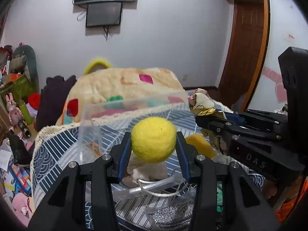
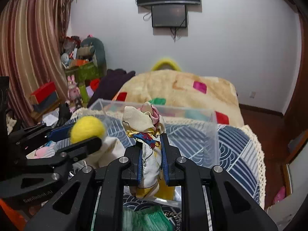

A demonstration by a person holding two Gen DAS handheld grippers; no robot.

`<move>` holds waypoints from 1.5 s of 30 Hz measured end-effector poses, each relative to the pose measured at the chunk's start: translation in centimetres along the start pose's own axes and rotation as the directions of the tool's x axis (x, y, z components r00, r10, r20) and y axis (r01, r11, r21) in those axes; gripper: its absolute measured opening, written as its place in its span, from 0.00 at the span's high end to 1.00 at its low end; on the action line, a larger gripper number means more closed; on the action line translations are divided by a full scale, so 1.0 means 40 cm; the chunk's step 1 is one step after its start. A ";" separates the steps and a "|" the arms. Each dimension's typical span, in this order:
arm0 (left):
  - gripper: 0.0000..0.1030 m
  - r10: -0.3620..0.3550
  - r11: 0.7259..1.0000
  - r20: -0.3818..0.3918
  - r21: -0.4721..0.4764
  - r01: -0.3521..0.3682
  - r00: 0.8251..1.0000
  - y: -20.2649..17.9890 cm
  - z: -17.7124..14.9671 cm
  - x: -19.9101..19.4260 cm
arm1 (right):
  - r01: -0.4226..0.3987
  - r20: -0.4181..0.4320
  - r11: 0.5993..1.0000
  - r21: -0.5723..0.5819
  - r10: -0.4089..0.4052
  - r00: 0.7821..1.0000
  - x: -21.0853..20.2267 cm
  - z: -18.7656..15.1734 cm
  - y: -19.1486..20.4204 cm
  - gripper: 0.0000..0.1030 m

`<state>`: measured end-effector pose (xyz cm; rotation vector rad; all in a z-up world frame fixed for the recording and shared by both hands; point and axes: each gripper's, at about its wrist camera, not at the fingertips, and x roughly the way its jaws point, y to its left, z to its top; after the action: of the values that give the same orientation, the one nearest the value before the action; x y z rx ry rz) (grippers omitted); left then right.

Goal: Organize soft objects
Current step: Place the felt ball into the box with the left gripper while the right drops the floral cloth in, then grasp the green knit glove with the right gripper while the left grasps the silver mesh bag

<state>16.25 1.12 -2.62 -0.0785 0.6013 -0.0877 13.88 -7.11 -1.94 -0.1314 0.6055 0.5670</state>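
My left gripper [image 1: 153,140] is shut on a yellow felt ball [image 1: 153,139] and holds it over the clear plastic box [image 1: 90,115]. The ball also shows in the right wrist view [image 2: 87,128]. My right gripper [image 2: 151,146] is shut on a cream printed cloth [image 2: 144,123], bunched between the blue pads, above the same box [image 2: 215,132]. The cloth shows at the right in the left wrist view [image 1: 201,102]. A beige soft item [image 1: 148,170] and an orange-yellow soft piece [image 1: 200,146] lie in the box.
The box stands on a blue-and-white patterned cover [image 2: 236,144] with a cream fringe. A fluffy cream blanket [image 2: 173,88] with coloured patches lies behind. A grey knit item in a plastic bag [image 1: 171,213] lies near. Cluttered toys [image 1: 17,104] stand left.
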 end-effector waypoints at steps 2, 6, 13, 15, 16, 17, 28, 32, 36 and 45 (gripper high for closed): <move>0.57 0.004 1.000 -0.019 0.007 -0.004 1.000 -0.004 -0.005 0.018 | -0.003 -0.025 1.000 -0.009 0.003 1.000 0.014 -0.007 0.000 0.86; 0.55 0.003 1.000 -0.048 0.014 -0.003 0.999 -0.004 -0.012 0.041 | -0.009 -0.058 1.000 -0.029 0.007 0.998 0.024 -0.010 -0.001 0.86; 0.48 0.005 1.000 -0.055 0.001 -0.005 0.998 0.007 -0.021 0.032 | 0.019 -0.070 0.998 -0.060 -0.023 0.997 0.025 -0.018 0.003 0.71; 0.43 0.006 1.000 -0.048 -0.007 -0.006 0.999 0.013 -0.022 0.021 | 0.018 -0.067 0.998 -0.056 -0.022 0.997 0.025 -0.015 0.000 0.61; 0.40 0.007 1.000 -0.042 -0.009 -0.007 0.999 0.015 -0.023 0.014 | 0.018 -0.062 0.999 -0.048 -0.021 0.998 0.018 -0.017 -0.005 0.58; 0.38 0.007 1.000 -0.035 -0.011 -0.007 0.999 0.018 -0.024 0.007 | 0.020 -0.059 0.999 -0.044 -0.022 0.998 0.015 -0.016 -0.006 0.53; 0.24 0.027 0.999 0.080 -0.026 -0.025 0.996 0.024 -0.010 -0.119 | 0.038 0.043 0.998 -0.056 -0.036 0.998 -0.079 -0.002 0.003 0.35; 0.16 0.045 0.999 0.117 -0.019 -0.043 0.992 0.023 -0.031 -0.166 | 0.025 0.083 0.998 -0.062 -0.020 0.996 -0.119 -0.009 0.015 0.32; 0.14 0.048 0.998 0.112 -0.033 -0.044 0.992 0.029 -0.069 -0.189 | 0.006 0.099 0.997 -0.074 0.001 0.995 -0.145 -0.035 0.030 0.32; 0.14 0.077 0.997 0.054 -0.004 -0.077 0.996 0.017 -0.169 -0.183 | -0.033 0.035 0.994 -0.107 0.037 0.999 -0.121 -0.118 0.076 0.32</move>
<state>6.44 2.25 -4.12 -0.0589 0.5498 -0.0104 6.60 -8.13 -2.87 -0.2108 0.5427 0.6343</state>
